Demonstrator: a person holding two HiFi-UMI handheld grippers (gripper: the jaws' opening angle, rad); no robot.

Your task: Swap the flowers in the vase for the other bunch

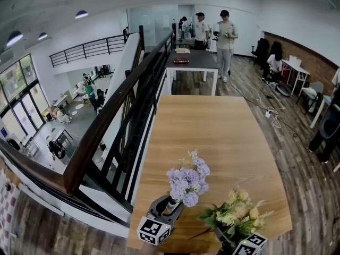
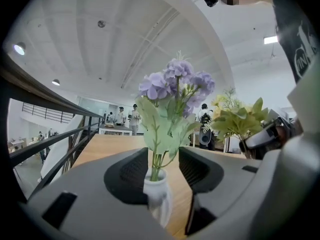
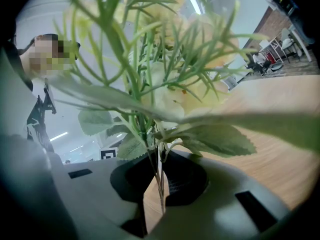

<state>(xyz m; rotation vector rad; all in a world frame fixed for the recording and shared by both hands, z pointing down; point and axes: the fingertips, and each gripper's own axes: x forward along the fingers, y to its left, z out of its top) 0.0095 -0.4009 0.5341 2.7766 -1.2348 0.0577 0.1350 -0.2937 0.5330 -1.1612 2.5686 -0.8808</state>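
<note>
A small white vase [image 2: 156,191] with purple flowers [image 2: 175,81] stands on the wooden table [image 1: 212,132] near its front edge. My left gripper [image 2: 157,166] is level with its jaws on either side of the vase; a strip of table shows between the vase and the right pad, so it is open. In the head view the vase [image 1: 172,205] and purple flowers [image 1: 187,180] sit just ahead of the left gripper [image 1: 169,209]. My right gripper [image 3: 161,181] is shut on the thin stems of a yellow-green bunch [image 3: 170,94], held upright to the right of the vase [image 1: 236,214].
A dark railing [image 1: 117,105] runs along the table's left edge over a drop to a lower floor. A dark table [image 1: 194,60] with people [image 1: 226,36] standing beside it lies beyond the far end. Chairs and cables are on the floor at right.
</note>
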